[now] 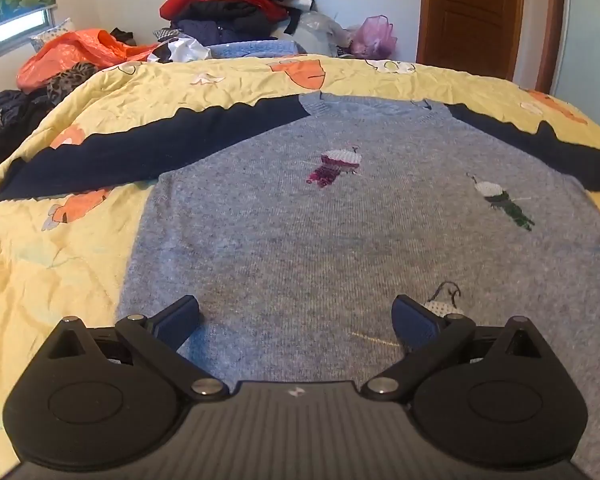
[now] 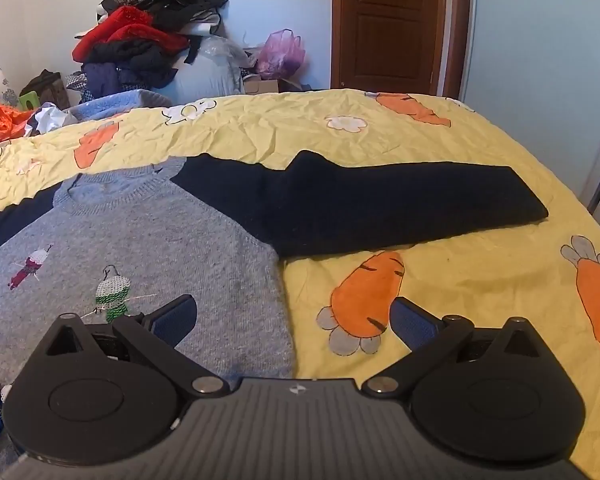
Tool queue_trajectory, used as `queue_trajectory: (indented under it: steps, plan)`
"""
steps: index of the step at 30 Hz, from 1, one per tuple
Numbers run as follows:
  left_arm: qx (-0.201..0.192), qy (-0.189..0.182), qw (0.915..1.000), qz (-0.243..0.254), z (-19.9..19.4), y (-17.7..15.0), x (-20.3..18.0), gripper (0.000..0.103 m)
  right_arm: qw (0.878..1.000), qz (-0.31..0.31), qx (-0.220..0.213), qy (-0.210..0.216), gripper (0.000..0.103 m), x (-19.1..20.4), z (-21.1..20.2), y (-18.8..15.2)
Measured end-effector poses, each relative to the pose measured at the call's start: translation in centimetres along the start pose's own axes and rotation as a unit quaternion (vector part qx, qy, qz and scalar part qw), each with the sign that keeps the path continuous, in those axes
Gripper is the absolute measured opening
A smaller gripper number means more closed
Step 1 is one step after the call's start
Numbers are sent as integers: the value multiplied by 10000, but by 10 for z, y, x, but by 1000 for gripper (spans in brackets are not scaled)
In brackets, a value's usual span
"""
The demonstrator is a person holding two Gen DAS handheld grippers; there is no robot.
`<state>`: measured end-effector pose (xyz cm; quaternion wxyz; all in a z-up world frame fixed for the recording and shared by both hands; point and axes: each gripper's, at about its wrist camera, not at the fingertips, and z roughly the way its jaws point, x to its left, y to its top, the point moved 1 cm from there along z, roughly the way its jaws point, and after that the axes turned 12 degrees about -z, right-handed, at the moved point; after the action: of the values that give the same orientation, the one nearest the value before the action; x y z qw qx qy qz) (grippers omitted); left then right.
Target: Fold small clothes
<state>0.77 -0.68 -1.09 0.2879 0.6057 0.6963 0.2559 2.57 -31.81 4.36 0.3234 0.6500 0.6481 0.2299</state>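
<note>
A small grey knit sweater with navy sleeves lies flat and face up on a yellow carrot-print bedspread. Its left sleeve stretches out to the left, and its right sleeve stretches out to the right. My left gripper is open and empty, just above the sweater's lower body. My right gripper is open and empty, above the sweater's right side edge, one finger over the grey knit, the other over the bedspread.
A tall pile of red, black and navy clothes stands beyond the bed's far edge, with an orange plastic bag at far left and a purple bag. A brown wooden door is at the back right.
</note>
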Motion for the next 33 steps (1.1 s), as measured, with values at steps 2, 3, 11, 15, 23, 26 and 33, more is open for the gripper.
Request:
queue_trajectory:
  steps: [2,3,11,15,23,26,33]
  plan:
    - [-64,34,10000,65,5,-4,-5,103,10000,-30,10,5,103,-1,2,0]
    - [-116,40,9999,78,8,-5,-8,103,10000,-40,22,-1,103,-1,3,0]
    - [-290,-34,9996,-10,-2,-11,6,103,10000,13,22,46,103,-4,6,-1]
    - [-75,-194,9995,-251,0,-10,12,103,10000,26,36,82,103,-3,10,0]
    - [-75,-156,9996,-224,0,-12,10,103,9999,44,92,139,103,-1,18,0]
    - [-77,-158,9996,-226,0,-12,10,103,9999,47,82,141,103,-2,18,-1]
    - [-98,-163,9996,-228,0,-12,10,103,9998,66,107,153,103,-4,22,-1]
